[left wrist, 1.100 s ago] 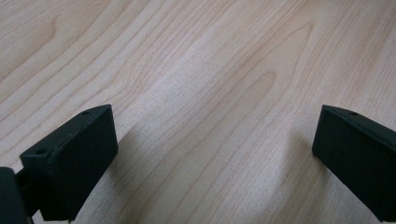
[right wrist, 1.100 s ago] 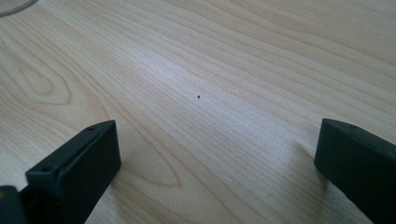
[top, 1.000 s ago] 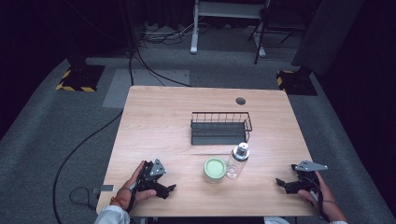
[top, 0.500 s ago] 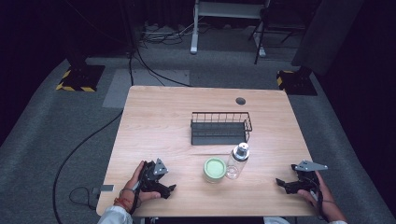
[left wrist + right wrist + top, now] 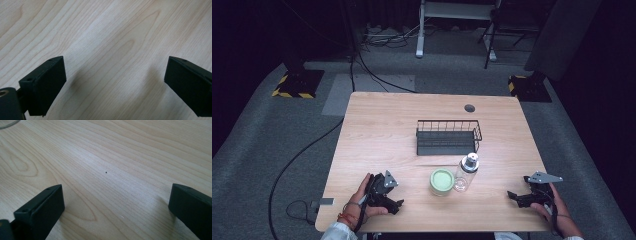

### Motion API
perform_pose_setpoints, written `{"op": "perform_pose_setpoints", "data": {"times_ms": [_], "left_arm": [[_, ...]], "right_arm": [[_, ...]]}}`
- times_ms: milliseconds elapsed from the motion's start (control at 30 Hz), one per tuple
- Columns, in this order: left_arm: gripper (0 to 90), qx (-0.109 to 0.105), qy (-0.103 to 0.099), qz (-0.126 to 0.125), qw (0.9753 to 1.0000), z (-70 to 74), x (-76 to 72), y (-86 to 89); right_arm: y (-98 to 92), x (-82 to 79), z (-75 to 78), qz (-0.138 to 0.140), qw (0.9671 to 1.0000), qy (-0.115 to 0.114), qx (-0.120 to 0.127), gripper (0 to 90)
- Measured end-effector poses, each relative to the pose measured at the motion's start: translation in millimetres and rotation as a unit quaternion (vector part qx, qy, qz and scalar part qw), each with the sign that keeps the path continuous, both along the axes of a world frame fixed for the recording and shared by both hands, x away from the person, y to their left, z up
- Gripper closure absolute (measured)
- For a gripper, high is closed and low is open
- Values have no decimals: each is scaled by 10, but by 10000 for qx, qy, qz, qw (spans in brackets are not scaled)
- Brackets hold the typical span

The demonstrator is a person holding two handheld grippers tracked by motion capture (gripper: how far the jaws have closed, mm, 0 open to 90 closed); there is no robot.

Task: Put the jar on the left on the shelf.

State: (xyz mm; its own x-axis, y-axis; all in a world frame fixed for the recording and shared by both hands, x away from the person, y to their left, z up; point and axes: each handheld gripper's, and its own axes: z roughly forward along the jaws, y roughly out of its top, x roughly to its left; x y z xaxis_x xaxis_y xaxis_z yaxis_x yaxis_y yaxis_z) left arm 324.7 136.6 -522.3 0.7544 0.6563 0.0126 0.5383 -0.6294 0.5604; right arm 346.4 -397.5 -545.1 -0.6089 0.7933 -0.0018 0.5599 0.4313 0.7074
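Observation:
My left gripper (image 5: 398, 204) rests near the table's front left edge, held by a hand, its jaws wide apart over bare wood (image 5: 115, 82). At the front right my right gripper (image 5: 511, 196) also stands open, nothing between its jaws (image 5: 115, 207). Between the two, a jar with a pale green lid (image 5: 442, 181) stands next to a clear bottle with a silver cap (image 5: 466, 172). Behind them sits a black wire basket (image 5: 447, 136), with nothing visible in it.
The wooden table (image 5: 382, 135) has a dark round cable hole (image 5: 469, 108) near its far edge. Around it lies grey carpet with cables; a black cable (image 5: 297, 160) runs off the left side. A curved clear rim (image 5: 7, 123) shows at the right gripper view's top left.

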Motion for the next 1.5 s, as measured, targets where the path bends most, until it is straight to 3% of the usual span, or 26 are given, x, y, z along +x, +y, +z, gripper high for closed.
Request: {"op": "perform_pose_setpoints", "data": {"times_ms": [467, 900, 1500], "left_arm": [[43, 22, -177, -264, 9995, 110, -6, -199], [50, 2, -170, -490, 9987, 148, 13, -366], [46, 18, -344, -880, 9955, 308, 165, -846]], "right_arm": [[2, 3, 0, -8, 10000, 2, 0, 3], [5, 5, 0, -22, 10000, 8, 4, 2], [5, 6, 0, -24, 10000, 9, 6, 2]]}}
